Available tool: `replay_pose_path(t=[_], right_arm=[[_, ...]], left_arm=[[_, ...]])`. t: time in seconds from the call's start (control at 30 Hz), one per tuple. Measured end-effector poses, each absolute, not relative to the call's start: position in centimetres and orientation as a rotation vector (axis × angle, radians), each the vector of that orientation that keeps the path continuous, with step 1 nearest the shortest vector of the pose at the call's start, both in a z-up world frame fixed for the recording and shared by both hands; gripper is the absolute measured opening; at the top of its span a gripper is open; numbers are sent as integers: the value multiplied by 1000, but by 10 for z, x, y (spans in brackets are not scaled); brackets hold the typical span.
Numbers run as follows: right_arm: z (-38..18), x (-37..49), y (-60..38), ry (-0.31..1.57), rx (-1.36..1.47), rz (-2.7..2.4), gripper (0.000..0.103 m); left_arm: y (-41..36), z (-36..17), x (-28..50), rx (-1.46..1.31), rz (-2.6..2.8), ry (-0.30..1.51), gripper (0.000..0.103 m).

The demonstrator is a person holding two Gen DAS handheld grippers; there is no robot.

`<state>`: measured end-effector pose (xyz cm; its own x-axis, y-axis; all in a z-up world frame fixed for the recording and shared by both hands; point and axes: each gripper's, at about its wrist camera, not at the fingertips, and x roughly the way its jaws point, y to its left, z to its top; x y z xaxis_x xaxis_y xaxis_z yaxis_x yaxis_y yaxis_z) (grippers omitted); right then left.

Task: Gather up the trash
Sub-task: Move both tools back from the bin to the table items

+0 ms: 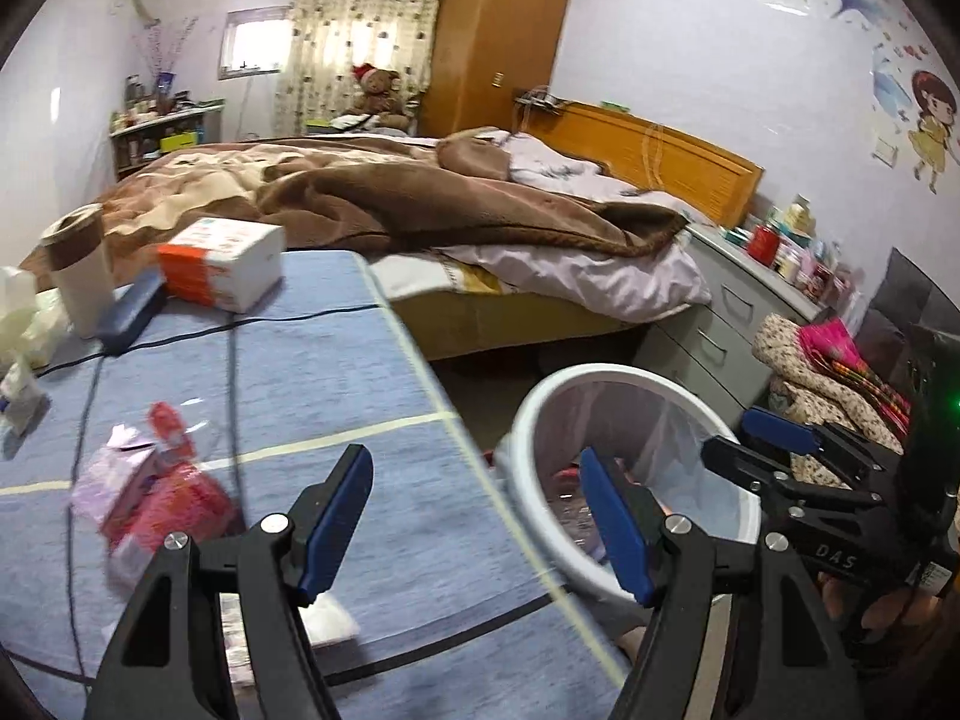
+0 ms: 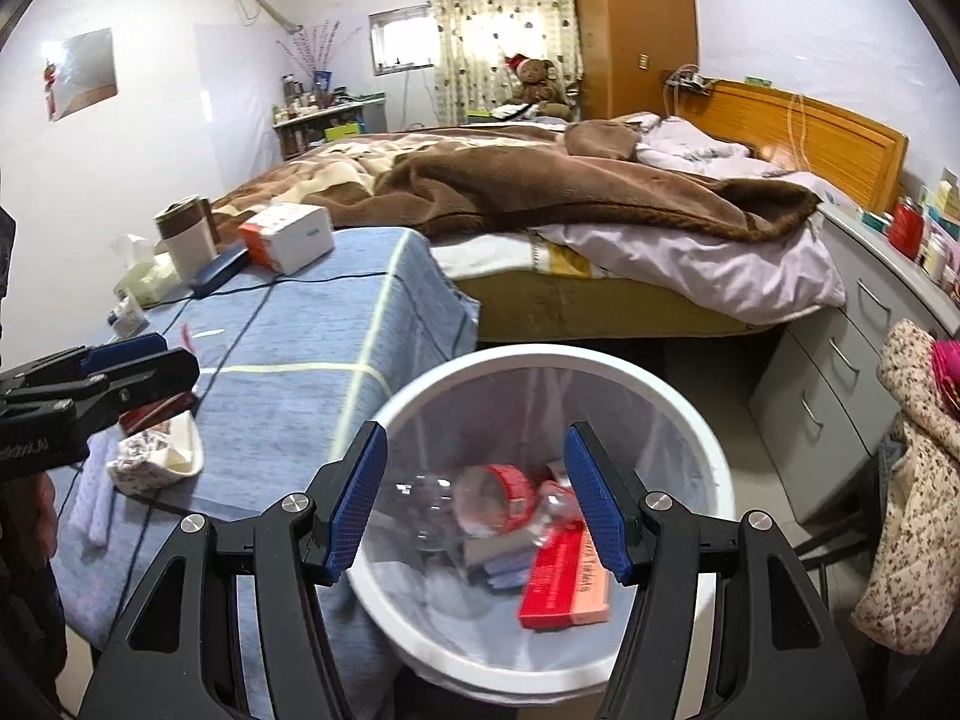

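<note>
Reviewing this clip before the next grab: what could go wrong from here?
1. Black cable runs across the blue cloth beside the pink wrappers; the open left gripper could snag it.
2. White bin sits off the table edge, so a short release may miss.
3. The tall cup could tip.

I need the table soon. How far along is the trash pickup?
Partly done. The bin beside the table already holds a clear bottle and a red box. Both the left claw and right claw are open and empty. Pink wrappers and crumpled paper remain on the table.
</note>
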<state>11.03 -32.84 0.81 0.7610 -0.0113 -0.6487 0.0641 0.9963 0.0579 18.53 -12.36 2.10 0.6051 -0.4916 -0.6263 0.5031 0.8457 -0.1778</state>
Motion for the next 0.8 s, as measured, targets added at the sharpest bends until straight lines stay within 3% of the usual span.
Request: replay_pose_path(t=[0.8], right_arm=[[-20,132,-225,818,142,237,63]], left_arm=[[30,6,209,-53,-315,728,74]])
